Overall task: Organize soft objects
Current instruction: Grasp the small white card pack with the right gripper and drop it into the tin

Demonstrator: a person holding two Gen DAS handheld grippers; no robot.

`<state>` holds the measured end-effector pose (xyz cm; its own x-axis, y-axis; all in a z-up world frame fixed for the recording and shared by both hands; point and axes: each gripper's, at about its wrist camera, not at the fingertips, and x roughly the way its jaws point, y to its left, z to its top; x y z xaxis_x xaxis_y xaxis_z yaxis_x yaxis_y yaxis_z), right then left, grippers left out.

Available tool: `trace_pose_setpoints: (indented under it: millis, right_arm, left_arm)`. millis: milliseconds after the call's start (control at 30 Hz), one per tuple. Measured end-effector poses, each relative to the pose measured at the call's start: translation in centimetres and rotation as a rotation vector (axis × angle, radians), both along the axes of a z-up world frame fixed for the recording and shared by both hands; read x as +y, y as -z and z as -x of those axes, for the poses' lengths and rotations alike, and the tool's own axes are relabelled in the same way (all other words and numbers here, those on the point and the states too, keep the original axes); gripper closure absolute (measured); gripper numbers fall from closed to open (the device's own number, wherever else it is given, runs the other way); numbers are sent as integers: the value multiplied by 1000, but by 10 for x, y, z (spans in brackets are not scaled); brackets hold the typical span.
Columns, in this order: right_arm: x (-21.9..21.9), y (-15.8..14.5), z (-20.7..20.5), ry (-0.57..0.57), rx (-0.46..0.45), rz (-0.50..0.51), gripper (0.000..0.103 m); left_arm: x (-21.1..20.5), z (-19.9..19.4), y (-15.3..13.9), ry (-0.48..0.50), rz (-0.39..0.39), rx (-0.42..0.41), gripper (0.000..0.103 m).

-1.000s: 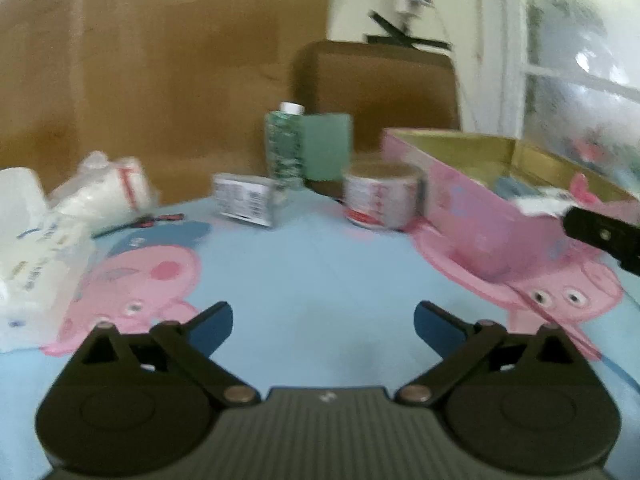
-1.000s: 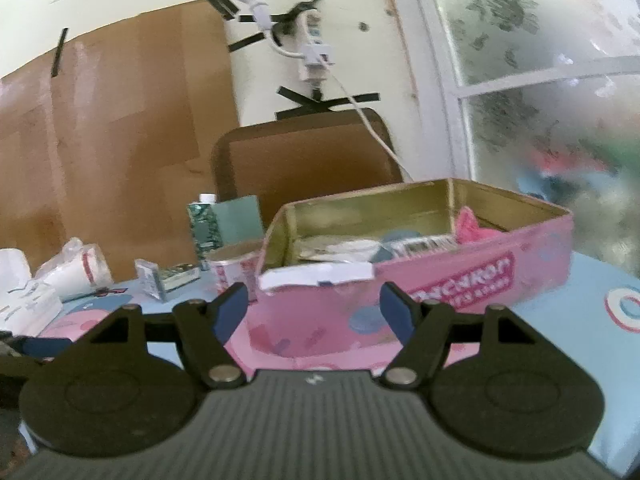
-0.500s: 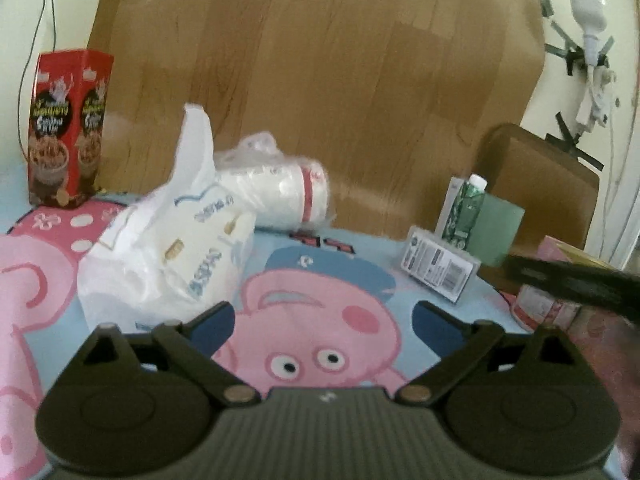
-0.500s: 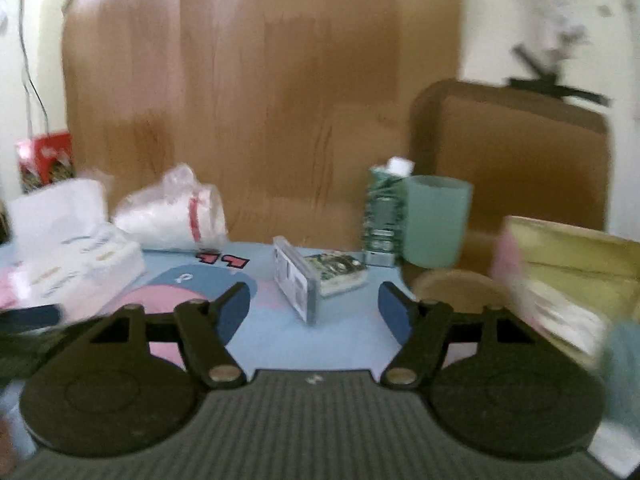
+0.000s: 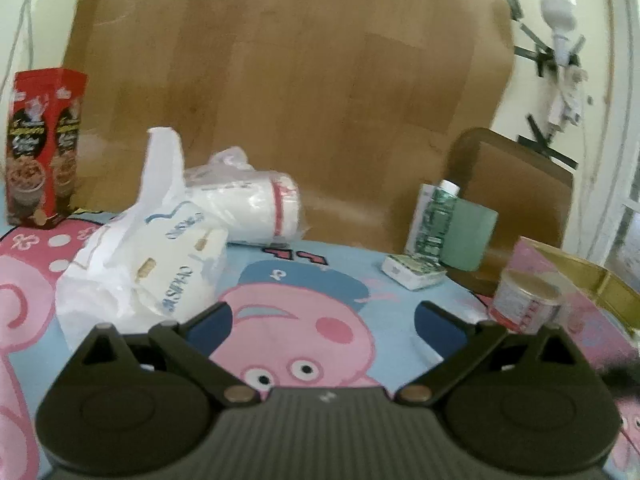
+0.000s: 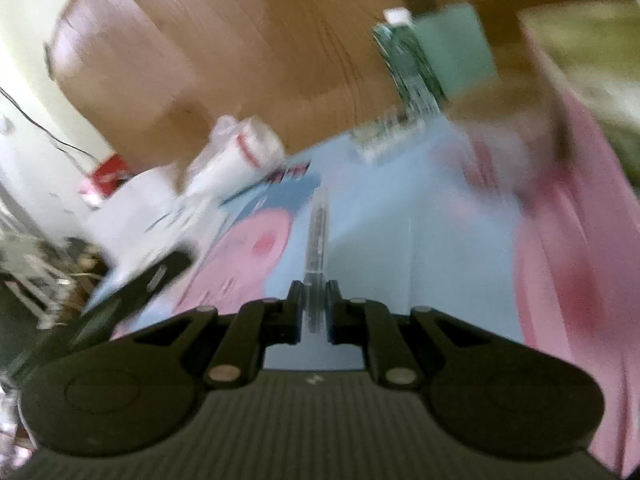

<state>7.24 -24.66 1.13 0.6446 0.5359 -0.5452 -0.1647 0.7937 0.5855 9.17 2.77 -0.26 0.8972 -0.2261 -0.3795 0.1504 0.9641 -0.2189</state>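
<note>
Cartoon-pig tablecloth [image 5: 400,300], crumpled white tissue pack [image 5: 152,256], left jaws wide and empty, right jaws pinching a thin clear strip [image 6: 316,240].

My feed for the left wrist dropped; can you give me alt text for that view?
The left tool, open and empty, points across a pink cartoon-pig tablecloth toward a white tissue pack on the left. Behind it lie bagged paper cups; a red box stands far left, and a pink tin sits at right.
</note>
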Motion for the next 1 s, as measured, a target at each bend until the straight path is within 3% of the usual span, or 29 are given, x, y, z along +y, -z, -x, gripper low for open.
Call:
trace_pose_setpoints:
  millis: [67, 133, 167, 200, 267, 367, 533, 633, 800, 900, 1000]
  right_arm:
    - [-15, 4, 42, 5, 12, -49, 89]
    - [-23, 7, 74, 29, 0, -26, 83]
    - [-25, 6, 91, 57, -23, 35, 72]
    - [-27, 3, 102, 89, -49, 100, 51]
    - [-27, -1, 124, 150, -117, 217, 35]
    - [-14, -3, 139, 107, -202, 320, 32]
    - [14, 3, 130, 23, -270, 460, 31]
    - [21, 15, 128, 2, -275, 503, 44]
    - [12, 13, 133, 50, -298, 458, 45]
    - [1, 5, 140, 122, -359, 453, 45]
    - [-16, -13, 145, 217, -448, 453, 45]
  left_arm:
    - [-5, 3, 0, 45, -15, -4, 2]
    - [-14, 7, 0, 102, -48, -4, 2]
    - [-20, 9, 0, 128, -68, 1, 2]
    - [-26, 12, 0, 155, -82, 19, 2]
    - [-38, 20, -1, 214, -56, 70, 4]
    - [-58, 38, -4, 298, -4, 138, 7]
    - [-87, 50, -3, 427, 68, 339, 22]
    - [-101, 52, 12, 457, 103, 436, 24]
    - [-117, 60, 12, 495, 122, 405, 43]
    - [-125, 56, -10, 539, 159, 363, 44]
    - [-149, 54, -40, 599, 139, 273, 44]
